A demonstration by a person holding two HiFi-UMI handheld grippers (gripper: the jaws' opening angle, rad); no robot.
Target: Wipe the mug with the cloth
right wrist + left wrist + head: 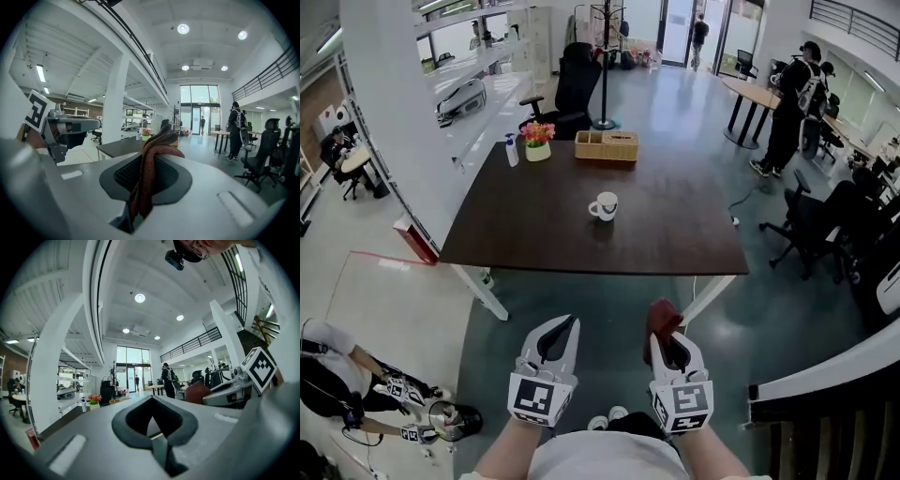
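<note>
The mug (pixel 603 205) stands upright near the middle of the dark worktop (pixel 534 234), white with a dark inside, its handle turned toward 9 o'clock. Nothing touches it. At the worktop's far edge, a wicker basket (pixel 607 145) sits at 12 o'clock from the mug. A flower pot (pixel 537 142) is at 10 o'clock from the mug, with a small bottle (pixel 512 150) just beside the pot at 8 o'clock. A black chair (pixel 575 84) stands beyond the far edge.

Both tools hang over the grey floor (pixel 609 300) at 6 o'clock from the mug, well apart from it and short of the worktop's near edge.

The left tool (pixel 567 326) has its jaws brought together, tips meeting, with only the diamond-shaped gap of the pads between them. In the left gripper view the left tool (pixel 152 401) carries nothing.

The right tool (pixel 667 339) is at 3 o'clock from the left one, near it but not touching. Its jaws are clamped on the cloth (pixel 662 319), a reddish-brown fold bunched above the tips. In the right gripper view the cloth (pixel 149 173) runs as a band down the seam of the right tool (pixel 154 152) and bulges at the top.

A person (pixel 337 375) crouches on the floor at 8 o'clock.
</note>
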